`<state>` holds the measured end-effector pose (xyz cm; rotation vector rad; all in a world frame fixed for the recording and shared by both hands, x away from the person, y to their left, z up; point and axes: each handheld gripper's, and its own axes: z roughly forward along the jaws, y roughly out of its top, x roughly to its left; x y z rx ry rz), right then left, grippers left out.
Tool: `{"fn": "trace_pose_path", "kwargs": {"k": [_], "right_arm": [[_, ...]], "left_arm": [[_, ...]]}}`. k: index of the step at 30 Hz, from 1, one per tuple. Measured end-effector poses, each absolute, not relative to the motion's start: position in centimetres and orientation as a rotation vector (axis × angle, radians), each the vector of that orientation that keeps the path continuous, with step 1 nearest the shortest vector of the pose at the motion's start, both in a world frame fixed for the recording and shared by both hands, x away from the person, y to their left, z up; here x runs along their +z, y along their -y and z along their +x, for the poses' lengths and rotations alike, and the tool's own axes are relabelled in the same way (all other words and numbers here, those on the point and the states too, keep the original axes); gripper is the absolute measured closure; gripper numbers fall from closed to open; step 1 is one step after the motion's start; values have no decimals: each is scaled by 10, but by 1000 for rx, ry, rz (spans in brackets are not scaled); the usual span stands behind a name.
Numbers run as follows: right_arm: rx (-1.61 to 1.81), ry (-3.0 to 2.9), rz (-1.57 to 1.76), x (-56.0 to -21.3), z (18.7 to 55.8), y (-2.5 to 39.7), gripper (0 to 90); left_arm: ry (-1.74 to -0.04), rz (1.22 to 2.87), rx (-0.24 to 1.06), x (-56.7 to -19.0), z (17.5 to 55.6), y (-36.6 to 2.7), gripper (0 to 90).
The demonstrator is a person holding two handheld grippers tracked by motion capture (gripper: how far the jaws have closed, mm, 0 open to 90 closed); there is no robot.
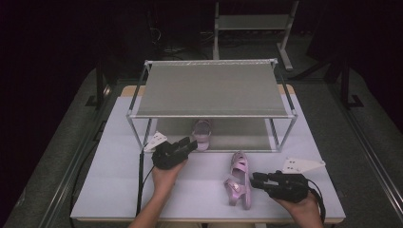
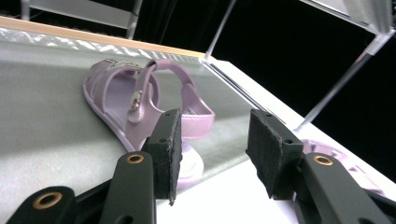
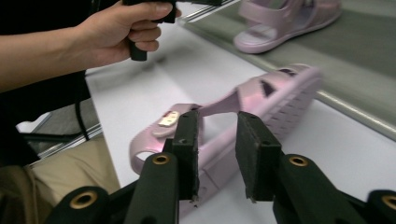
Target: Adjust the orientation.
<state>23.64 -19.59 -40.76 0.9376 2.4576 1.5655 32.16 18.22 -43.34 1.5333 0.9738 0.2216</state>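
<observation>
Your two tools are black: the left tool [image 1: 189, 146] and the right tool [image 1: 256, 179] each have black pads and brass-coloured rivets, and each carries a pale grey plate. The sandal on the desk [image 1: 239, 179] is pale lilac-pink with a small gold-toned buckle and a ribbed sole pattern. The sandal on the rack's lower shelf [image 1: 203, 133] is the same lilac-pink. The desk [image 1: 119, 180] is white. The rack [image 1: 211, 88] has silver-grey tubes and grey, finely textured shelves. The surroundings are dark.
</observation>
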Motion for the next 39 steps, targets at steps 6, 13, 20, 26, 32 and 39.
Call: {"fn": "trace_pose_path", "kwargs": {"k": [6, 13, 20, 26, 32, 39], "right_arm": [[1564, -2509, 881, -406, 235, 180, 742], [1482, -2559, 871, -411, 236, 166, 766], [1474, -2541, 901, -410, 235, 175, 758], [1469, -2508, 974, -412, 232, 194, 749], [1441, -2476, 1039, -417, 228, 212, 742], [1420, -2432, 1131, -427, 228, 231, 687]], "left_arm": [[-949, 1545, 217, -430, 314, -188, 534], [-923, 1550, 199, -426, 302, -199, 519], [-912, 1563, 193, -424, 294, -209, 515], [-911, 1564, 192, -425, 285, -220, 513], [-908, 1565, 194, -424, 281, -228, 505], [-905, 1583, 206, -423, 276, -237, 499]]}}
